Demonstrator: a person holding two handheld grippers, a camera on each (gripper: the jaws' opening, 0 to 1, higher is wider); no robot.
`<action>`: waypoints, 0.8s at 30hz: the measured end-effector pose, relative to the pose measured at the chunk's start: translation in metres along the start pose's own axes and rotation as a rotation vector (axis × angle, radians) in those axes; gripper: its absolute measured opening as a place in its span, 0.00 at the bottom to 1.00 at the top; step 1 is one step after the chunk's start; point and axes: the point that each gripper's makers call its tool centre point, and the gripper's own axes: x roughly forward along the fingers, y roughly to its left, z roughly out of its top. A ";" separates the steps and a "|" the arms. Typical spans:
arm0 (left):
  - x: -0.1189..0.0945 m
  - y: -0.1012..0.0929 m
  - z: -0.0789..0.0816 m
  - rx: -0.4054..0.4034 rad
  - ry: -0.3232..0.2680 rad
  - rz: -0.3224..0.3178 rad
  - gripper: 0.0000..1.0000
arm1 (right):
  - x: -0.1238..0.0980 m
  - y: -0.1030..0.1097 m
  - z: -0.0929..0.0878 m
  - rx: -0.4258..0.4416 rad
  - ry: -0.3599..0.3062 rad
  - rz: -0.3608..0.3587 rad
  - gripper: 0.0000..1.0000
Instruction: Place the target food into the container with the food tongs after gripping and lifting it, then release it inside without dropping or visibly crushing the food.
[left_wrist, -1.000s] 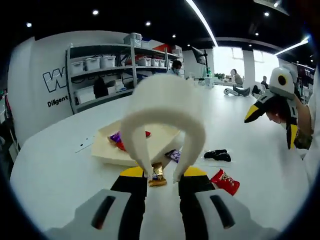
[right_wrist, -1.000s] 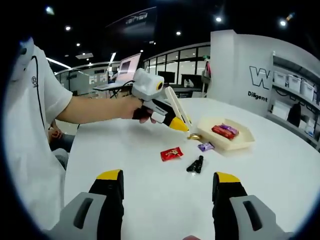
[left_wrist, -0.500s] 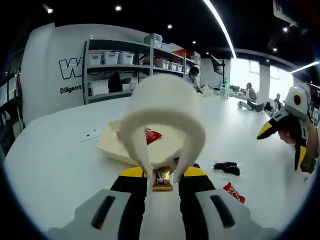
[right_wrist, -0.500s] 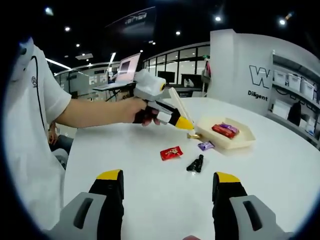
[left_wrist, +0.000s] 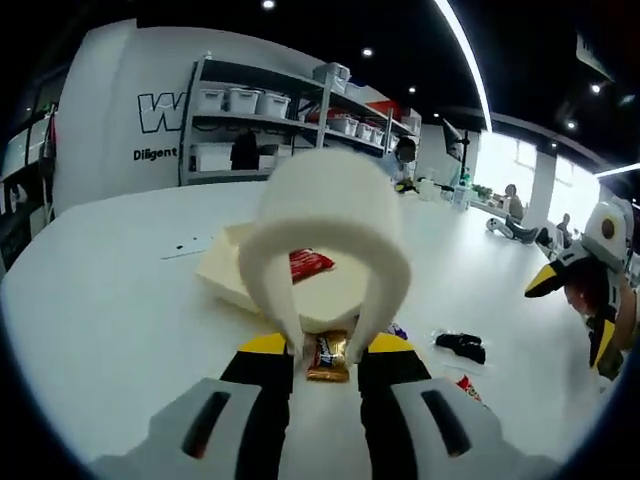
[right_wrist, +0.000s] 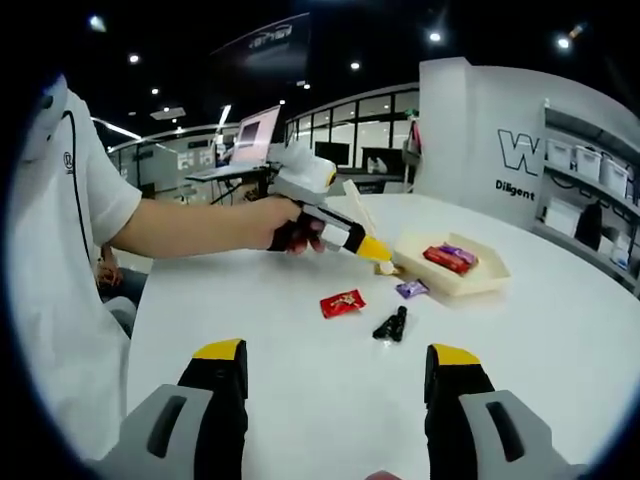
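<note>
My left gripper (left_wrist: 328, 346) is shut on white food tongs (left_wrist: 325, 215), squeezing their arms together. The tong tips pinch a gold-brown wrapped candy (left_wrist: 327, 358) just in front of the beige tray (left_wrist: 232, 272). In the right gripper view a hand holds that left gripper (right_wrist: 372, 250) with the tongs (right_wrist: 357, 208), and the candy (right_wrist: 385, 268) sits at the tray's (right_wrist: 470, 285) near edge. A red candy (right_wrist: 441, 262) and a purple one (right_wrist: 461, 255) lie in the tray. My right gripper (right_wrist: 340, 395) stands open above the white table, holding nothing.
Loose on the white table (right_wrist: 300, 350) lie a red candy (right_wrist: 342, 304), a purple candy (right_wrist: 411, 291) and a small black item (right_wrist: 390, 326). A person's arm and white sleeve (right_wrist: 70, 200) fill the left. Storage shelves (left_wrist: 270, 115) stand behind the table.
The left gripper and tongs have swung closer to the tray, with the gold candy staying pinched between the tips. The right gripper has held still.
</note>
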 end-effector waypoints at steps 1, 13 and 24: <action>0.000 0.001 0.000 -0.004 0.000 0.003 0.23 | 0.000 0.000 0.000 0.001 0.000 0.000 0.70; 0.001 0.004 -0.001 -0.034 0.007 0.010 0.22 | 0.000 0.001 -0.001 0.000 0.001 0.001 0.69; -0.006 0.000 -0.007 -0.015 0.019 -0.031 0.21 | -0.002 0.001 -0.003 0.002 0.002 -0.001 0.69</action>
